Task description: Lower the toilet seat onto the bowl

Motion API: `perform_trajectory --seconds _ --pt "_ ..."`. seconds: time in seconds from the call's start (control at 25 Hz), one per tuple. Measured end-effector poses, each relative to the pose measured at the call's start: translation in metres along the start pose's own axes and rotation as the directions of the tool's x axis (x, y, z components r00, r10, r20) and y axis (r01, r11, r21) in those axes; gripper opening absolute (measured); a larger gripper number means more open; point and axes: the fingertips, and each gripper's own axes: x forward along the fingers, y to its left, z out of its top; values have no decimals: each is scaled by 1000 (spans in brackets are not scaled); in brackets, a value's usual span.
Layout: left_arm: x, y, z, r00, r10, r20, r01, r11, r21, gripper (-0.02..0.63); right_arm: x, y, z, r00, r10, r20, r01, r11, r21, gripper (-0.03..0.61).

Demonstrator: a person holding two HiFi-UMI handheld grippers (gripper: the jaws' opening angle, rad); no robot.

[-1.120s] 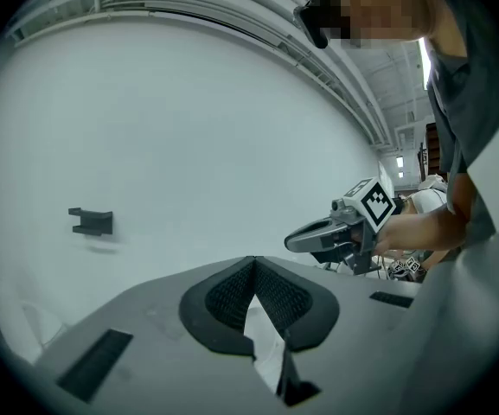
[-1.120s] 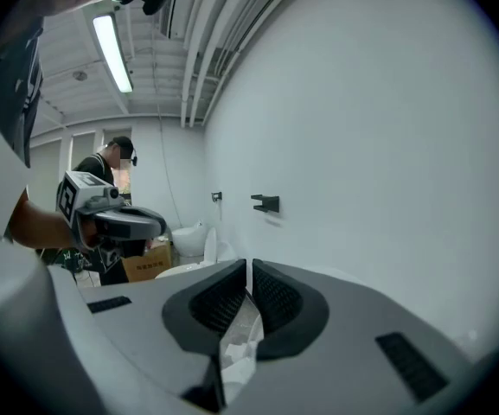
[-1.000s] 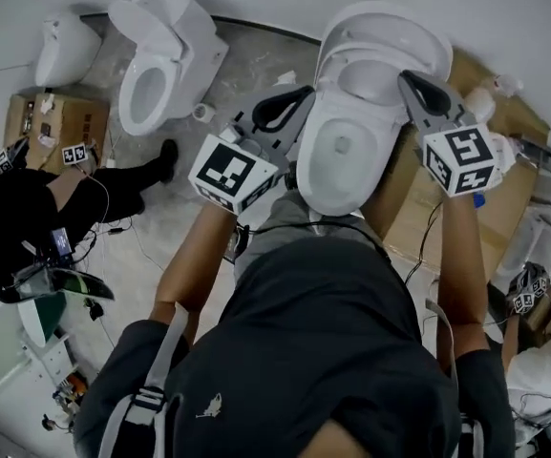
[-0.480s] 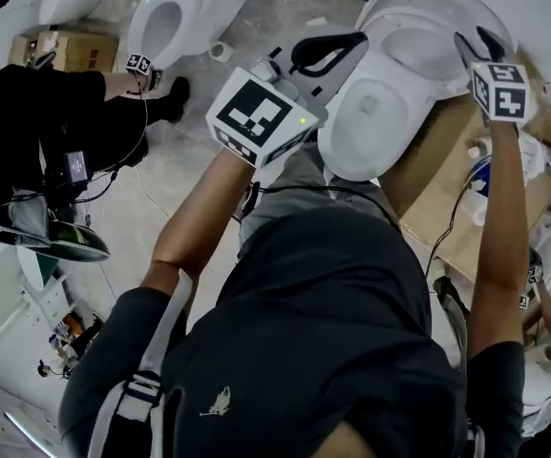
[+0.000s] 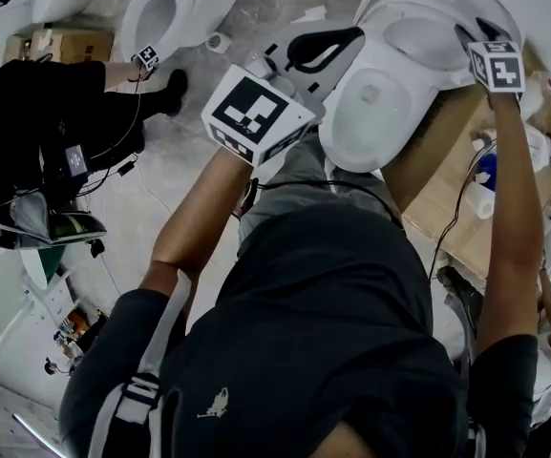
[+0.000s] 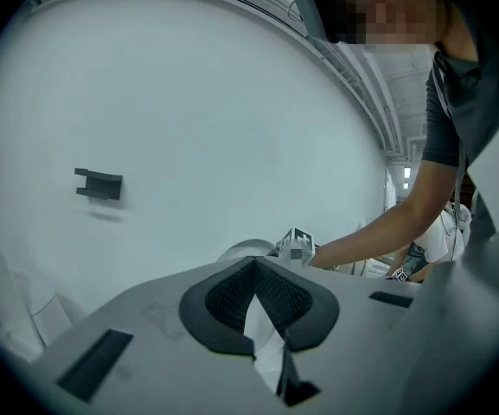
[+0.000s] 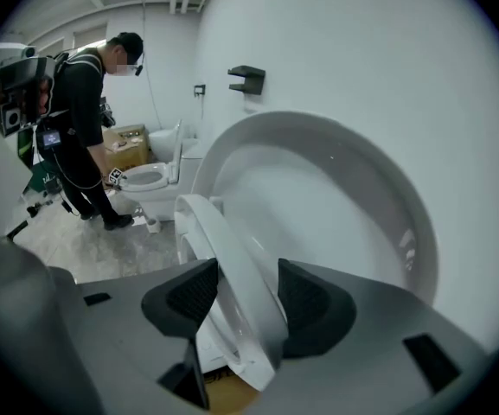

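- toilet seat [image 7: 219, 240]: white ring, raised off the bowl [image 5: 344, 149] and tilted forward. It stands apart from the lid [image 7: 344, 188], which is upright behind it against the wall.
- right tongs [image 7: 247, 271]: wide, the jaws having just been opening. The seat's rim runs between the two dark pads, and no clamping on it shows. In the head view they sit at the toilet's upper right side, pointing steeply down.
- left tongs [image 6: 251, 266]: narrow, with the pad tips meeting and nothing held. In the head view they sit near the toilet's left side; whether they touch it cannot be told.
- marker cubes: one on the left tongs [image 5: 254, 113], one on the right tongs [image 5: 497, 65].
- second toilet [image 5: 175, 8]: white, on the floor [image 5: 194, 160] at its far edge by the wall.
- person in black [image 5: 36, 113]: bent beside the second toilet.
- cardboard box [image 5: 65, 44]: brown, on the floor just beside the second toilet.
- flat cardboard [image 5: 447, 198]: brown, at the right of the bowl.
- wall bracket [image 7: 247, 78]: dark, on the wall above the lid.
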Motion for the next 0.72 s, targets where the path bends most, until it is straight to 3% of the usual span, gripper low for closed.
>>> perform_trajectory --seconds 0.32,0.72 --pt "-3 -11 0 1000 -14 1 14 1000 -8 4 -14 16 -6 996 67 -64 -73 993 -96 141" --pt "-14 -23 -13 1000 3 -8 -3 1000 -23 3 -36 58 -27 993 90 -82 -104 979 -177 107"
